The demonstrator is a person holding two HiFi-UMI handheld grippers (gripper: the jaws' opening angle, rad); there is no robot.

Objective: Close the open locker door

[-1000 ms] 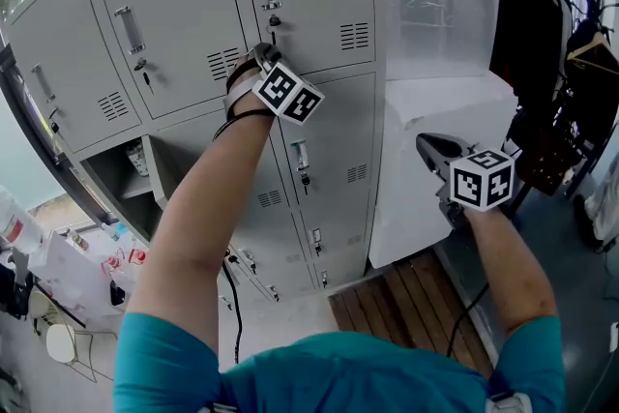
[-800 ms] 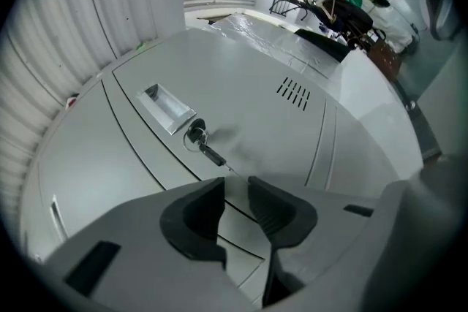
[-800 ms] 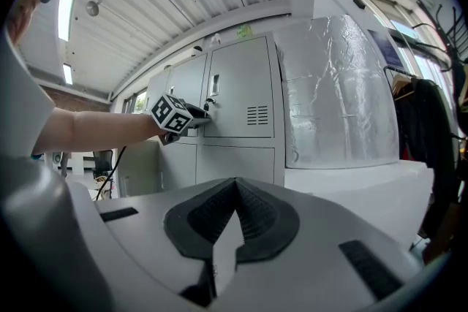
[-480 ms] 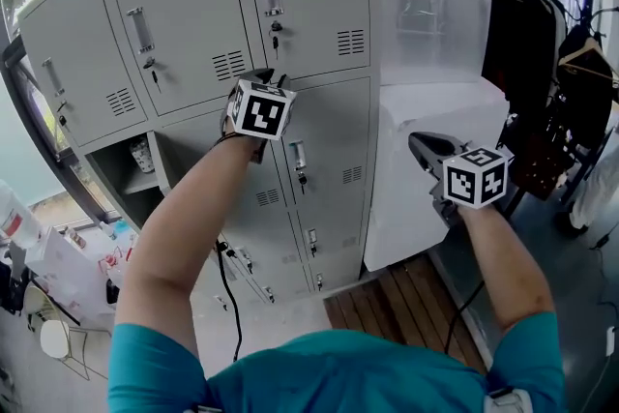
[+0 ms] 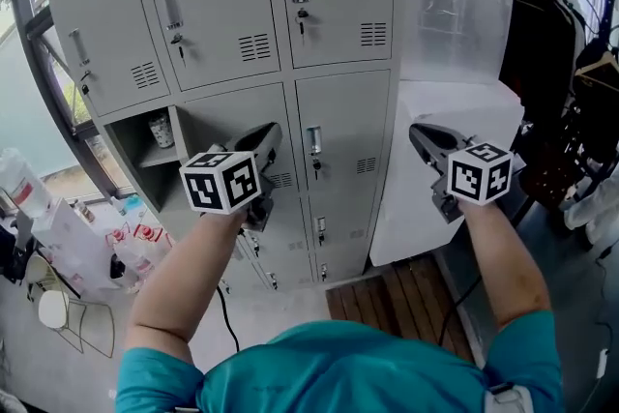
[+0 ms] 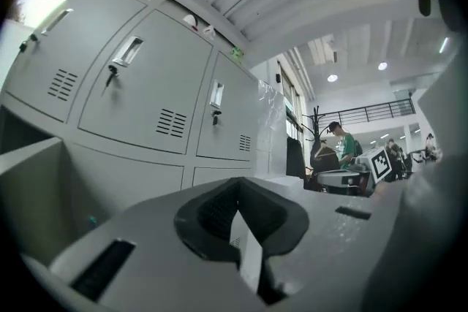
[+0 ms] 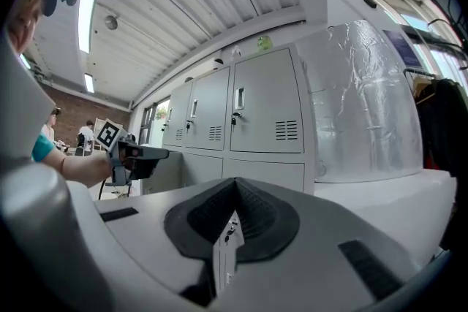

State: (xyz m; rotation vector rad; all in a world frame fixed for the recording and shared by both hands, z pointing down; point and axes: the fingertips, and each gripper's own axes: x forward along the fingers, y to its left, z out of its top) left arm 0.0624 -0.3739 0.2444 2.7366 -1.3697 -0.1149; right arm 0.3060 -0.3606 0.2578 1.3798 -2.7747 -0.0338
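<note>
Near open locker door (image 5: 181, 132), lower edge hidden | left gripper (image 5: 269, 135) just clenched, empty | right gripper (image 5: 418, 132) clenched, empty

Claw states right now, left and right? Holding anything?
Left claw: closed, its jaws have just been closing, nothing between them.
Right claw: closed, empty.

Head-down, two level views (lockers (image 5: 334, 5) shared)

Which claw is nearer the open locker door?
Left. The left claw, its jaws just closing on nothing, hangs just right of the open locker door; the right claw is far right, before the wrapped white unit.
</note>
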